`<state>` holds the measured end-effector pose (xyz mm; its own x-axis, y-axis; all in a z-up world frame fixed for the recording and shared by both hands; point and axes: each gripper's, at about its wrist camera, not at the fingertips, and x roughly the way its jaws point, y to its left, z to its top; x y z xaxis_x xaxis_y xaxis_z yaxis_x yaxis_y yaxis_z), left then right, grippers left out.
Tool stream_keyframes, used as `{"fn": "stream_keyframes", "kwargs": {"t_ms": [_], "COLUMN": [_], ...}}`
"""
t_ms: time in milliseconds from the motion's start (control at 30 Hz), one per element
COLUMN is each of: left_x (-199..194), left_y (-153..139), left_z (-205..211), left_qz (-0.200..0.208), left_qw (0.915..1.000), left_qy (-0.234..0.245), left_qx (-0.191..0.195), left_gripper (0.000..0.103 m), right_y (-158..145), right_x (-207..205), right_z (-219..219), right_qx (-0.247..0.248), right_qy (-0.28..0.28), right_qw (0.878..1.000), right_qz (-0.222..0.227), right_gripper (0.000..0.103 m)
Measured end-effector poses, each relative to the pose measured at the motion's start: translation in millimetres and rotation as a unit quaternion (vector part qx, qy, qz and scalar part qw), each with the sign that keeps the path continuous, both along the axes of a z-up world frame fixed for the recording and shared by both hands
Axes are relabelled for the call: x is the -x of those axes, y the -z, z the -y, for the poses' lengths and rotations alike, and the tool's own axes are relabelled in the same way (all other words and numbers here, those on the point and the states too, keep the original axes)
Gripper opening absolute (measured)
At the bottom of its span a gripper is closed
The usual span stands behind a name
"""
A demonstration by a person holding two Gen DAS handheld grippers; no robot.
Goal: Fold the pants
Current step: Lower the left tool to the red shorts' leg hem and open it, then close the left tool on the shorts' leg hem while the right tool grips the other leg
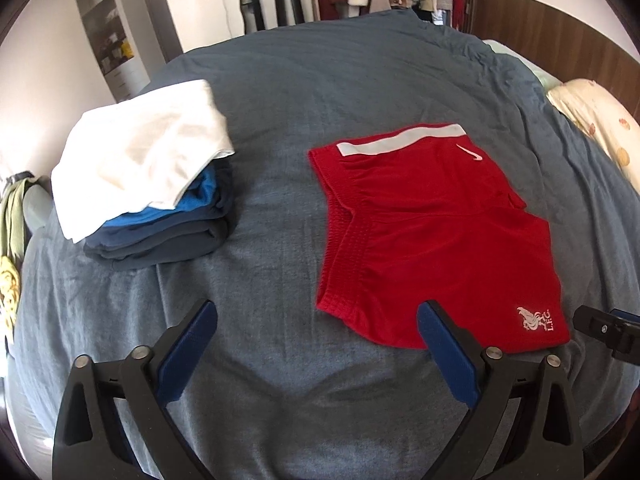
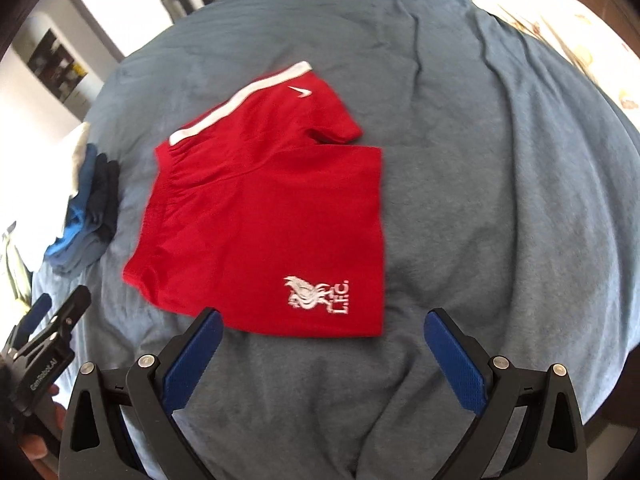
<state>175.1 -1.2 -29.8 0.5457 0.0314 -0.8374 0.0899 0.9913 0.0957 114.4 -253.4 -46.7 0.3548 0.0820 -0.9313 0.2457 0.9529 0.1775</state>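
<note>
Red football shorts [image 2: 264, 216] lie folded lengthwise on the bed [image 2: 460, 160]; both tools, left tool [image 1: 316, 320] and right tool [image 2: 322, 324], hover wide open and empty, seemingly for the next fold.

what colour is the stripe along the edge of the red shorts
White stripe, clearest in the right wrist view.

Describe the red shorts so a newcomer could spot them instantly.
On the grey-blue bedspread, look right of the folded clothes stack topped by a white garment. The red shorts lie flat there, the only red item, with a white stripe, a white swoosh and a white LFC crest near the hem.
</note>
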Motion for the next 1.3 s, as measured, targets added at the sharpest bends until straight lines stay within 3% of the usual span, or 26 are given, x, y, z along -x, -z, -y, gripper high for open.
{"fn": "stream_keyframes", "kwargs": {"t_ms": [133,300,400,533,767,967,1000,1100,1200,1300], "left_x": [-11,-26,-35,-44,-44,-48,-48,-50,-52,-50], "left_y": [12,32,42,55,81,92,93,95,90,79], "left_z": [4,3,1,3,2,1,1,0,-1,-1], "left_qz": [-0.012,-0.043,-0.057,-0.072,-0.104,-0.115,-0.118,-0.133,-0.131,-0.126], "left_qw": [0.9999,0.9989,0.9980,0.9971,0.9941,0.9926,0.9919,0.9890,0.9893,0.9899], "left_qy": [0.011,0.008,0.004,0.004,-0.007,-0.008,-0.008,-0.007,-0.007,-0.004], "left_qx": [-0.004,0.018,0.028,0.025,0.028,0.039,0.045,0.063,0.064,0.065], "left_gripper": [0.093,0.079,0.078,0.073,0.066,0.063,0.057,0.042,0.035,0.032], "right_y": [17,33,41,52,68,74,75,77,75,69], "right_x": [-5,-11,-11,-13,-10,-12,-13,-16,-17,-20], "right_z": [12,24,26,23,21,20,20,20,22,24], "right_qx": [-0.019,-0.035,-0.043,-0.058,-0.081,-0.071,-0.069,-0.068,-0.059,-0.045], "right_qy": [0.028,0.055,0.071,0.077,0.090,0.089,0.087,0.086,0.081,0.075], "right_qw": [0.999,0.997,0.995,0.993,0.988,0.988,0.988,0.988,0.988,0.989], "right_qz": [-0.020,-0.044,-0.052,-0.068,-0.095,-0.105,-0.106,-0.110,-0.114,-0.116], "right_gripper": [0.092,0.085,0.082,0.073,0.068,0.062,0.061,0.050,0.038,0.019]}}
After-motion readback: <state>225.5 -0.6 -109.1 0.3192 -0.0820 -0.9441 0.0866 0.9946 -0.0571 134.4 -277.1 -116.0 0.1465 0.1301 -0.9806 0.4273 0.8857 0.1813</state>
